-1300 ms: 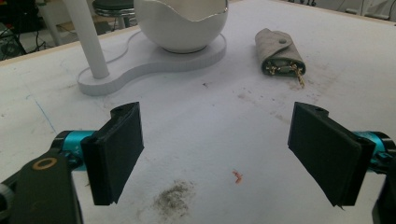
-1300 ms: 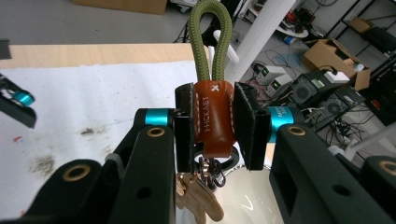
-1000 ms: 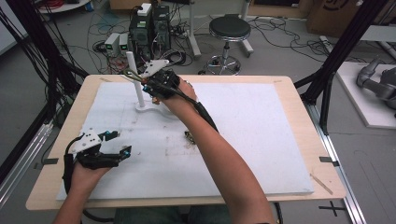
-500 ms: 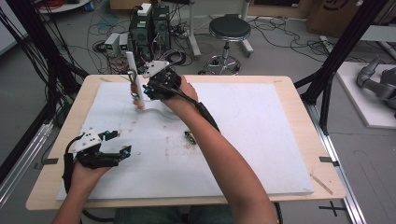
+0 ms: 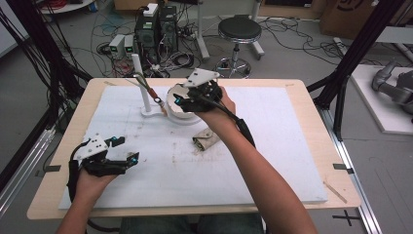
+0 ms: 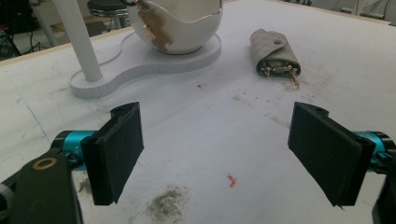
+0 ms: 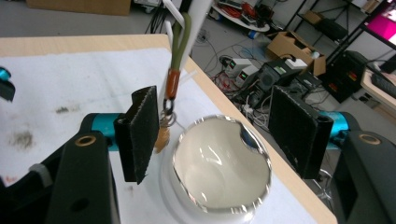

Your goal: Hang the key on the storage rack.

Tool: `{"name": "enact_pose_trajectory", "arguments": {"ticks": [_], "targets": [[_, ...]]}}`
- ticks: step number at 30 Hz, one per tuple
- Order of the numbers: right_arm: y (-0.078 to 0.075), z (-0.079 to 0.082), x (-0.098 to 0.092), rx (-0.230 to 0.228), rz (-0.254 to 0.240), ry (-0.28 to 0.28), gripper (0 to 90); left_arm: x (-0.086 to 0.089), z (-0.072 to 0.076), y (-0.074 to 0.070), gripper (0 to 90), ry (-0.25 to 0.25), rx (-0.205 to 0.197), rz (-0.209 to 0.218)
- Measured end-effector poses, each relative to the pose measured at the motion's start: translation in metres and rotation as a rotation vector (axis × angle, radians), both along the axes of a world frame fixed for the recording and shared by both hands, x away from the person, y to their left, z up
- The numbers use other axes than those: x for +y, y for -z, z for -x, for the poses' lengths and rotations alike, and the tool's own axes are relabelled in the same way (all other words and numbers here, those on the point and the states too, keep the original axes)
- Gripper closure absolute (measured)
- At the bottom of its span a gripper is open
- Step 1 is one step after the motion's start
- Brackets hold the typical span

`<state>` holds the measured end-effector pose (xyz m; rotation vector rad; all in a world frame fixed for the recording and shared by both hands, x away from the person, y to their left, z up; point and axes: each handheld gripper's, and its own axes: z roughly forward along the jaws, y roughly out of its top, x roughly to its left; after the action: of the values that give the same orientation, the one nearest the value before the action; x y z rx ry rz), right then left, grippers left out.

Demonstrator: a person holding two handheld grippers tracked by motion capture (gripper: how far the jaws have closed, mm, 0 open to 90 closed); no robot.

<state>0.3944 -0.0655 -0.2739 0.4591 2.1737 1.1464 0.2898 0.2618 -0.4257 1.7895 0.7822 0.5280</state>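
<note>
The white table [image 5: 272, 161] carried a stand with a post [image 5: 140, 83] and a white bowl [image 7: 219, 163]. A keychain strap [image 7: 173, 79] hung from the post beside the bowl. The right gripper [image 7: 215, 123] hovered over the bowl, jaws apart and empty; it should, I judge, close gently on the strap. The left gripper [image 6: 224, 149] rested released near a key pouch [image 6: 274, 53].
</note>
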Motion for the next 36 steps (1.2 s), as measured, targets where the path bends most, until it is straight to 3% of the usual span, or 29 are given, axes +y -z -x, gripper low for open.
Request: {"name": "enact_pose_trajectory", "arguments": {"ticks": [4, 7, 15, 26, 36], "targets": [[0.006, 0.005, -0.024, 0.019, -0.018, 0.019, 33.5, 0.000, -0.002, 0.000, 18.1, -0.002, 0.007, 0.006], [0.010, 0.006, -0.039, 0.038, -0.002, 0.029, 30.6, -0.001, -0.003, 0.001, 18.1, 0.000, 0.011, 0.020], [0.025, 0.016, -0.078, 0.057, -0.044, 0.043, 29.1, -0.010, -0.007, 0.000, 18.1, 0.024, 0.011, 0.015], [0.056, 0.036, -0.129, 0.103, -0.117, 0.107, 26.5, -0.013, -0.010, 0.000, 18.1, 0.032, 0.008, 0.018], [0.090, 0.064, -0.175, 0.145, -0.179, 0.184, 24.4, -0.021, -0.014, -0.001, 18.1, 0.050, 0.004, 0.020]]}}
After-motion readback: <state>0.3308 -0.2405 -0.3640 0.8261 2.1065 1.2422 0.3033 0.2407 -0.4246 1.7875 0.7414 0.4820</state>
